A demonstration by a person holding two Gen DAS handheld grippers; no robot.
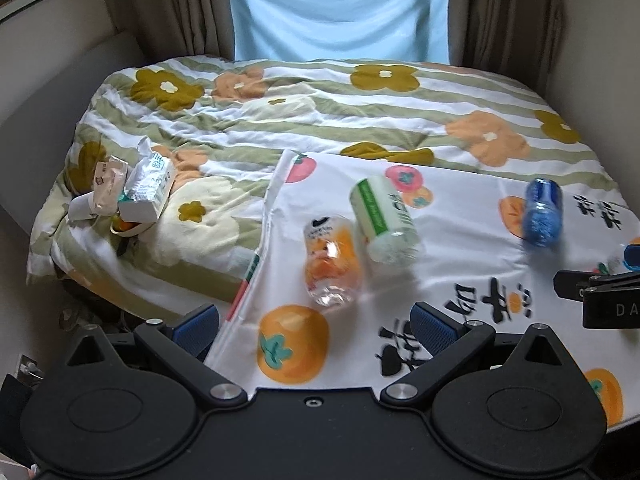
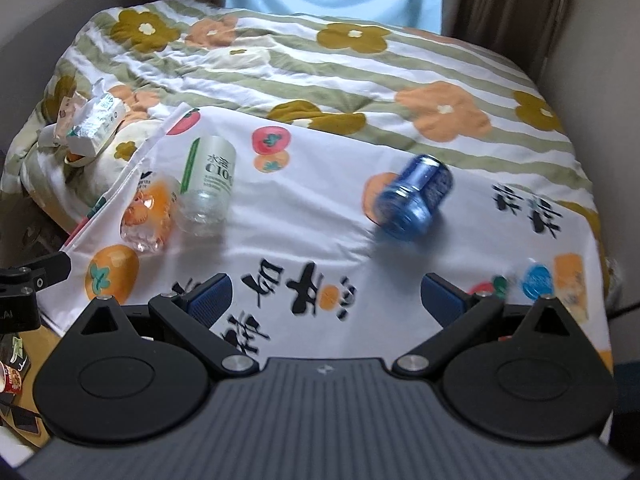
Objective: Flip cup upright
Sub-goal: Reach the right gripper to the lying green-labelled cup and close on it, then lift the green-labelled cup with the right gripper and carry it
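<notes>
Right claw [image 2: 326, 300] agape; blue cup [image 2: 414, 200] toppled ahead.

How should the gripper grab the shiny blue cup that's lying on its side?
Probably grip the blue cup across its round middle, coming down from above with the open right gripper, one finger on each long side. It lies tipped on the white cloth, alone, with room around it.

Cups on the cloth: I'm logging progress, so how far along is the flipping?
Nothing looks done: the orange cup, green cup and blue cup all lie on their sides. Left gripper and right gripper are open and empty. All flips remain.
</notes>
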